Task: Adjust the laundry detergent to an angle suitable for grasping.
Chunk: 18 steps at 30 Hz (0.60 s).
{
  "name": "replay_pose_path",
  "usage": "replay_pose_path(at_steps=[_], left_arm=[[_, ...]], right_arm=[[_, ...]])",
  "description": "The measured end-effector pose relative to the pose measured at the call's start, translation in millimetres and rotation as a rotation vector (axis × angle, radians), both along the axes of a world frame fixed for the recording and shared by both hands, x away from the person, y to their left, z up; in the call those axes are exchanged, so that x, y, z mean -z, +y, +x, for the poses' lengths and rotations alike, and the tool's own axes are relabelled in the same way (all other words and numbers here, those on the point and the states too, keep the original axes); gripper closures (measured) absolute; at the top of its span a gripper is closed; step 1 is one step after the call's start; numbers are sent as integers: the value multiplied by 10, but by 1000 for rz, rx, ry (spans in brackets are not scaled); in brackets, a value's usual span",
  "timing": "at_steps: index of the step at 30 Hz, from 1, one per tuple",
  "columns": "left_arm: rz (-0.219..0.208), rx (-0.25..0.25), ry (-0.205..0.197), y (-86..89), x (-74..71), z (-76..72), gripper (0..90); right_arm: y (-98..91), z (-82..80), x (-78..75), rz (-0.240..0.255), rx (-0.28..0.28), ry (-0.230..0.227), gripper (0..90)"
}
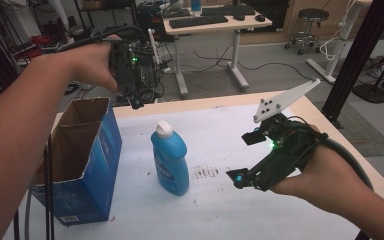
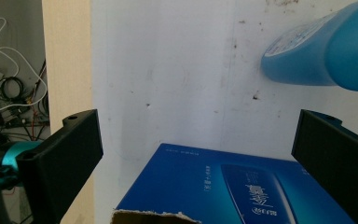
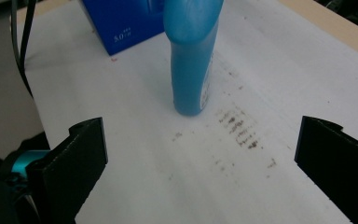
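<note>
A blue bottle (image 1: 170, 160) with a white cap stands upright in the middle of the white table. To its left stands a blue carton (image 1: 82, 160) with its top torn open. My left gripper (image 1: 130, 95) hangs above the carton's far right corner, pointing down, jaws wide apart and empty. In the left gripper view the carton (image 2: 233, 191) lies below and the bottle (image 2: 326, 58) at the upper right. My right gripper (image 1: 245, 157) is held low to the right of the bottle, open and empty, facing the bottle (image 3: 192, 60).
The table (image 1: 220, 115) has a white sheet with dark smudges (image 1: 206, 172) right of the bottle. Black cables (image 1: 49, 190) hang down at the carton's left side. Behind the table are a desk (image 1: 210, 25), a stool (image 1: 307, 25) and floor cables.
</note>
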<state>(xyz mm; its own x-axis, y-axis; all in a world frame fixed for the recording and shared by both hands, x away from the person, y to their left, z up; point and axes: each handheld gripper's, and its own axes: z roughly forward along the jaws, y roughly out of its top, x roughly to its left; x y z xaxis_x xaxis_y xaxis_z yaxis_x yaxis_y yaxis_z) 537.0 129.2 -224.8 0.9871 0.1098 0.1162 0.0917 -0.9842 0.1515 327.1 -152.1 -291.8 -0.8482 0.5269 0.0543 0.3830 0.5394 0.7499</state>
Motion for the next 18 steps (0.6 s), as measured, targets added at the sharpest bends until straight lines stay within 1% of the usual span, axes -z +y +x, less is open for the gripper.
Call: replay_pose_path(at_steps=[3, 6, 8, 9, 11, 12, 15, 18], left_arm=[[-2, 1, 6, -7, 8, 6, 17], [0, 4, 9, -16, 7, -3, 17], [-9, 4, 9, -17, -7, -15, 17], [-16, 2, 10, -16, -19, -22, 17], [-18, 1, 9, -9, -39, -33, 17], [-20, -2, 8, -5, -41, -40, 17], [-6, -6, 13, 9, -47, -59, 17], [-9, -9, 11, 22, -53, -71, 17]], right_arm=[[82, 6, 63, 26, 28, -25, 13], [181, 26, 141, 52, 44, -29, 14], [255, 35, 190, 61, 52, -38, 14], [293, 39, 212, 59, 51, -42, 14], [366, 39, 241, 34, 48, -67, 14], [389, 43, 252, 35, 49, -79, 14], [444, 66, 300, 46, 70, -92, 14], [462, 73, 318, 48, 73, -95, 14]])
